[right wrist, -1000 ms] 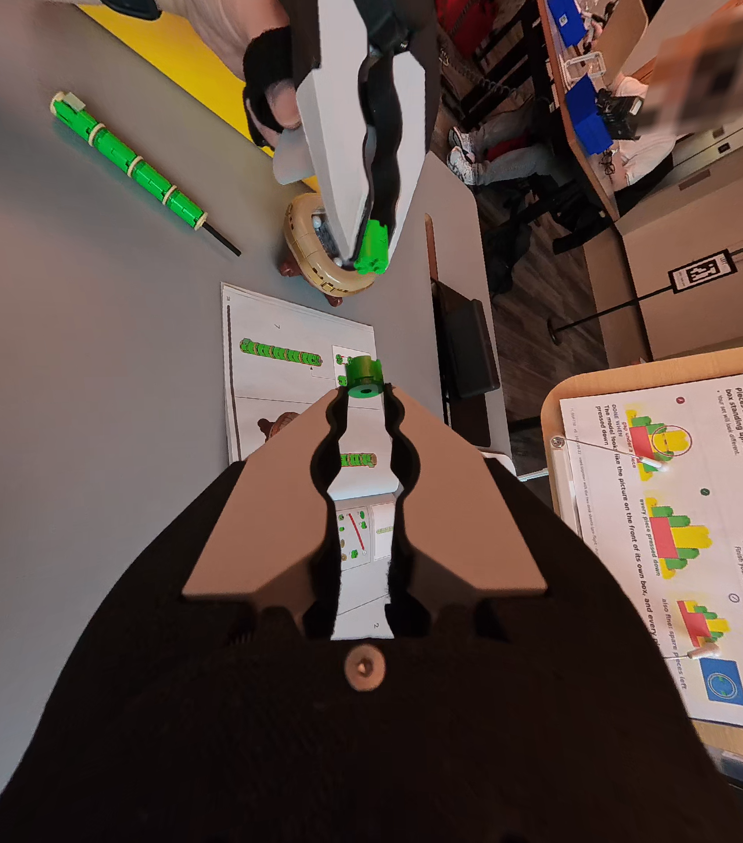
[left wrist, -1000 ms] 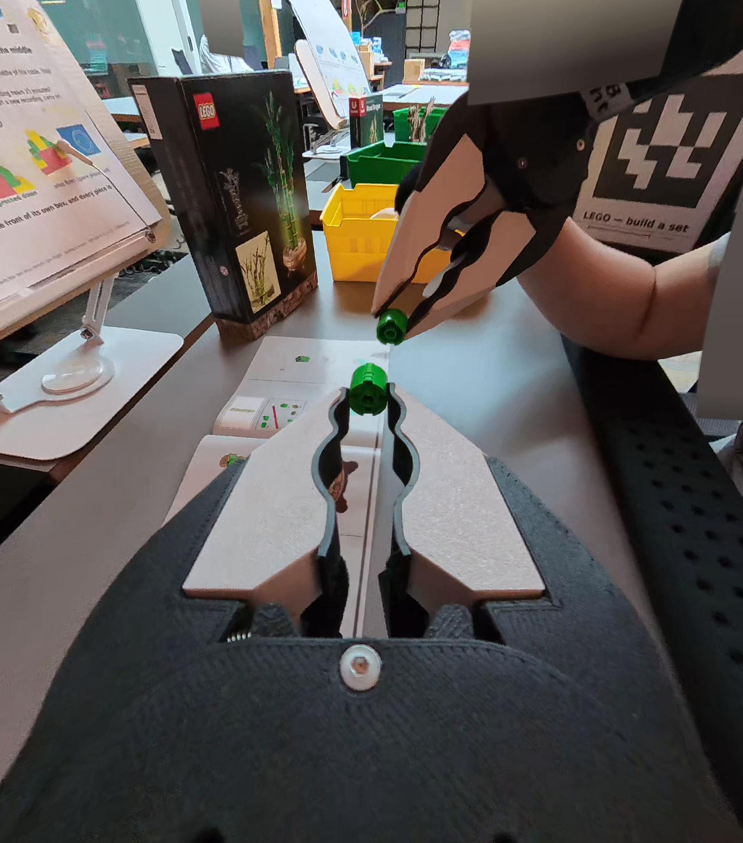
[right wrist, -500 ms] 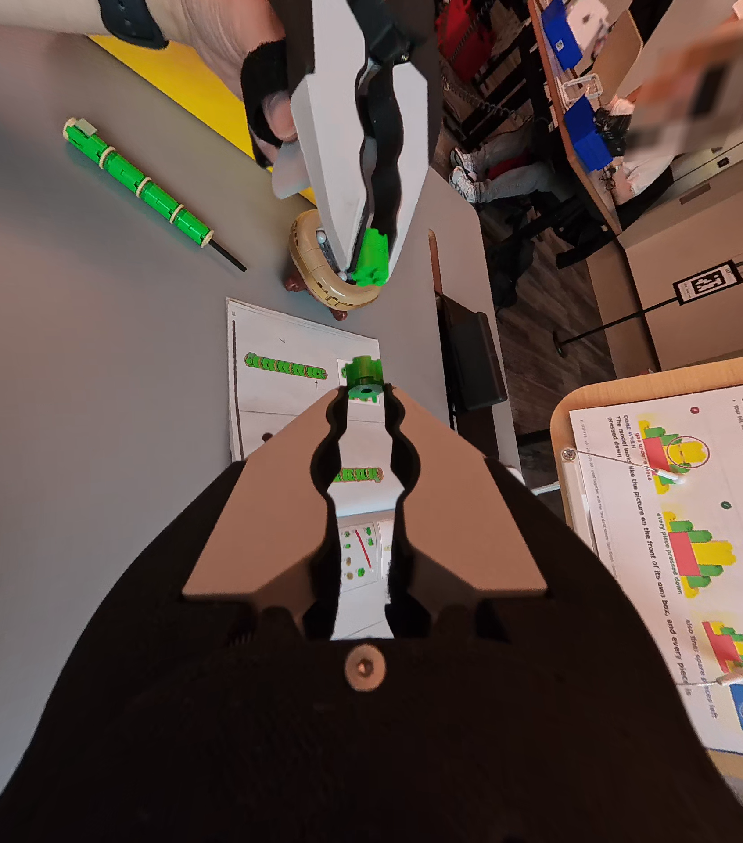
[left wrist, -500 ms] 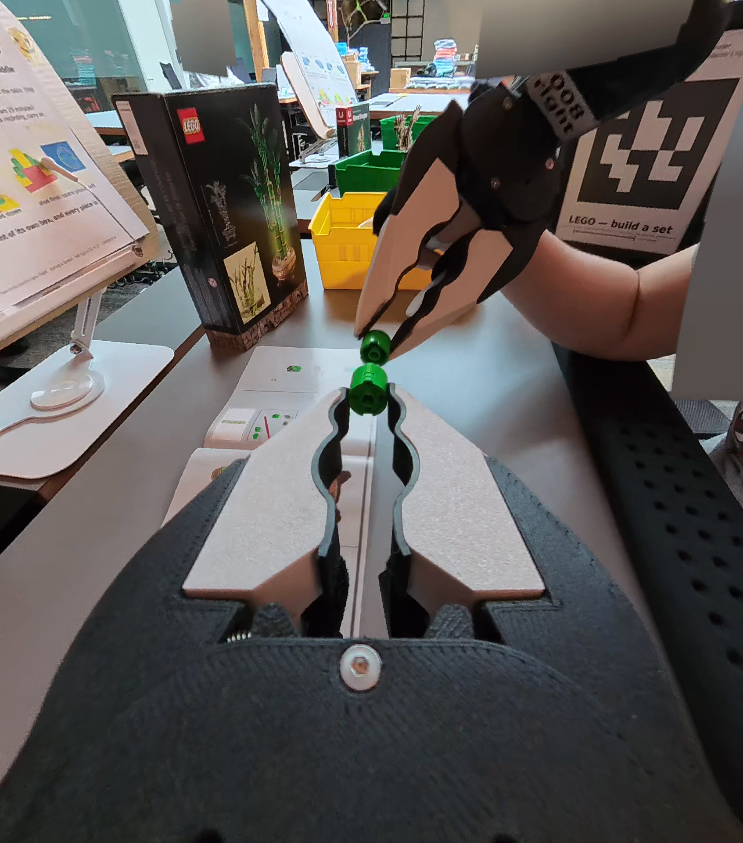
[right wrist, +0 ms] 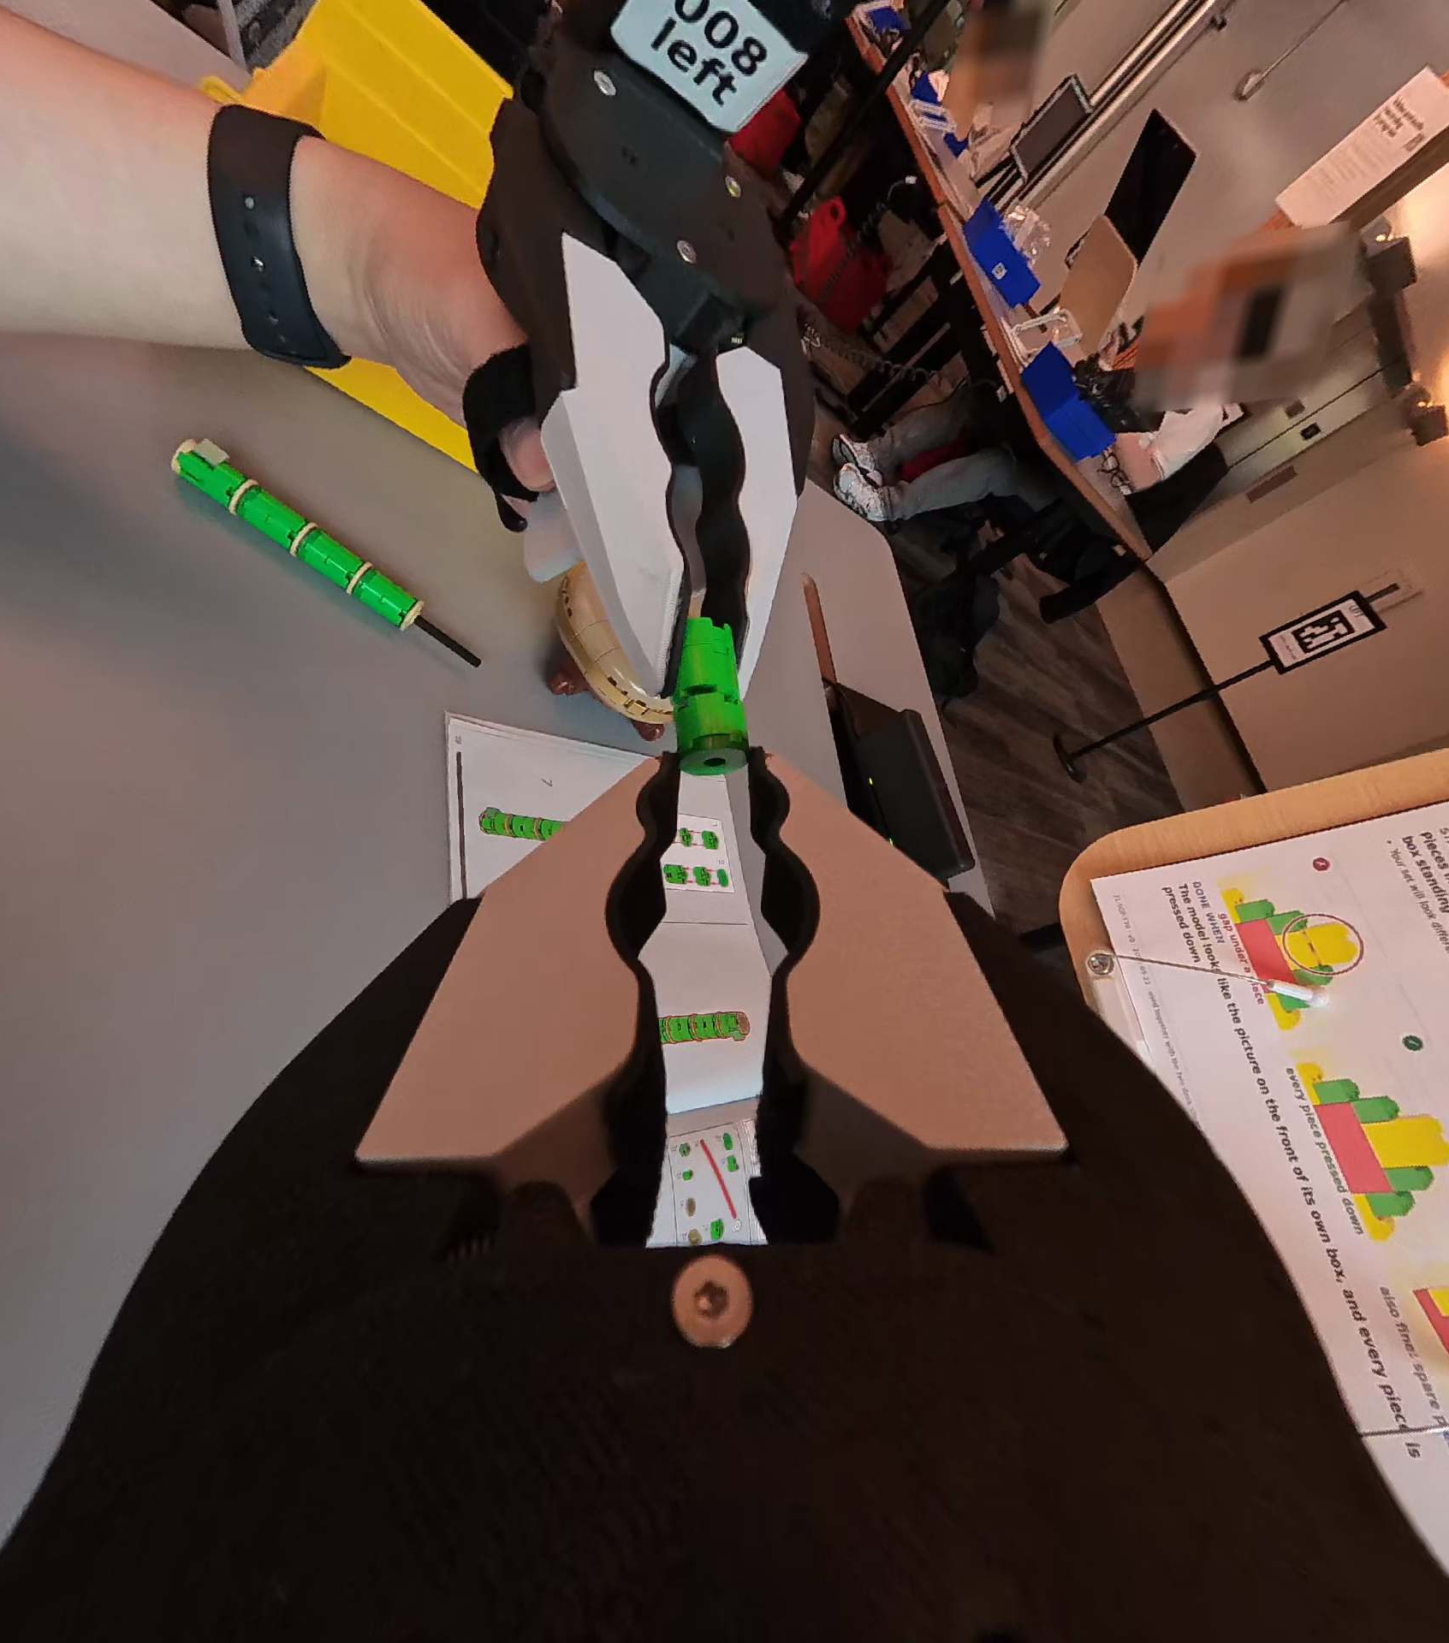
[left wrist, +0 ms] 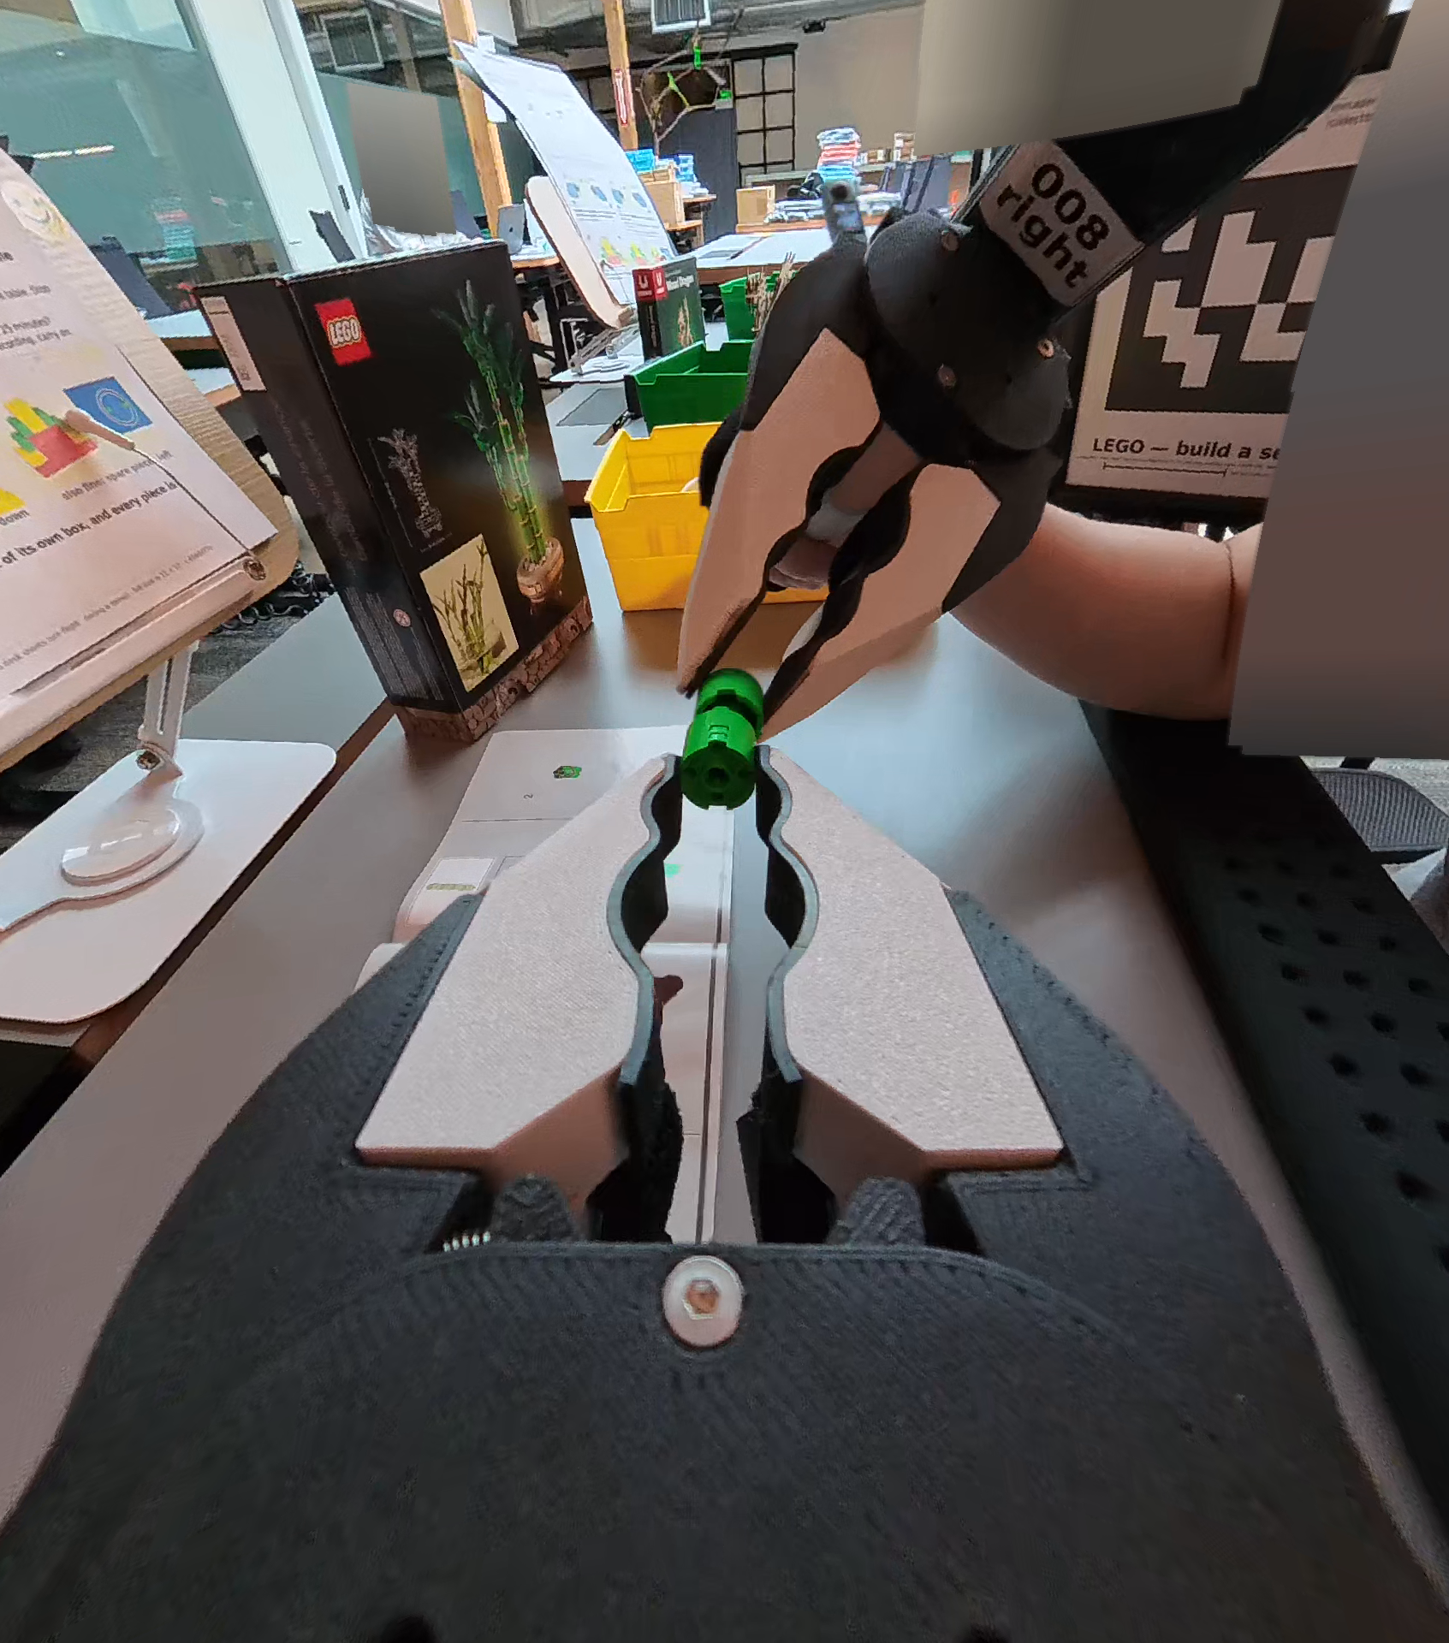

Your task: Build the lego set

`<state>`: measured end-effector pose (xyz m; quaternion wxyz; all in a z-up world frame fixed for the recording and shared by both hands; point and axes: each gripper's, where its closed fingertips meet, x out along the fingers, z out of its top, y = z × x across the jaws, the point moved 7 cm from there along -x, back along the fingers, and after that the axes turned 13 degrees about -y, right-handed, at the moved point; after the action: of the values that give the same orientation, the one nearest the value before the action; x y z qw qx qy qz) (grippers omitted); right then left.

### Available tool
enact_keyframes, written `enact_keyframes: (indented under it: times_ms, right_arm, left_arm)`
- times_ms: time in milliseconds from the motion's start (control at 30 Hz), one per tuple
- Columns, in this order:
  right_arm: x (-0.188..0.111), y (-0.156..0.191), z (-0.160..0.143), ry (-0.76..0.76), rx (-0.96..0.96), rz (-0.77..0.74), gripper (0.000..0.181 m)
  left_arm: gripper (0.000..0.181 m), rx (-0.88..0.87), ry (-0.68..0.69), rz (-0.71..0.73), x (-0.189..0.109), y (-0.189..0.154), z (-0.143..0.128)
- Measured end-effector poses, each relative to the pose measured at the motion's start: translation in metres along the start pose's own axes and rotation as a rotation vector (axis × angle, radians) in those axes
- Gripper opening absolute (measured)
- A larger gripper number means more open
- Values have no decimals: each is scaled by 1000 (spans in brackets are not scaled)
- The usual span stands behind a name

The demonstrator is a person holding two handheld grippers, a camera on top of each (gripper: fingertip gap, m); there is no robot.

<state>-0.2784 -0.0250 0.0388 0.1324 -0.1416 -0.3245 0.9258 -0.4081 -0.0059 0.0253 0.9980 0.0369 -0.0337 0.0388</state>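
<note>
My left gripper (left wrist: 716,766) is shut on a small round green piece (left wrist: 716,781) above the table. My right gripper (left wrist: 725,702) comes in from the upper right, shut on a second round green piece (left wrist: 731,687). The two pieces meet end to end and touch. In the right wrist view, my right gripper (right wrist: 707,765) holds its piece (right wrist: 708,731) against the one (right wrist: 705,642) in the left gripper (right wrist: 703,669). A finished green stalk on a black rod (right wrist: 298,538) lies on the grey table. A tan pot base (right wrist: 592,640) stands partly hidden behind the left gripper.
The open instruction booklet (left wrist: 543,791) lies under the grippers. The black set box (left wrist: 436,480) stands at the back left, with a yellow bin (left wrist: 658,524) and a green bin (left wrist: 685,382) beyond it. A page on a white stand (left wrist: 36,444) is at the left. Less than 4 cm separates the two grippers' tips.
The two grippers have closed the gap between them. The two green pieces were apart before and now touch end to end.
</note>
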Motion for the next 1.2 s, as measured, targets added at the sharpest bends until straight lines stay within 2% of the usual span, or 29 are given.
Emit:
enact_keyframes:
  times_ms: [300,733,1200]
  right_arm:
    - [0,-1,1,-29,45,7,14]
    - [-2,-1,1,-20,9,-7,14]
    - [-1,-1,2,-10,-9,-35,13]
  left_arm:
    - [14,42,-24,-7,1,-4,3]
    - [14,62,4,13,3,-5,5]
    - [14,30,15,37,5,-4,7]
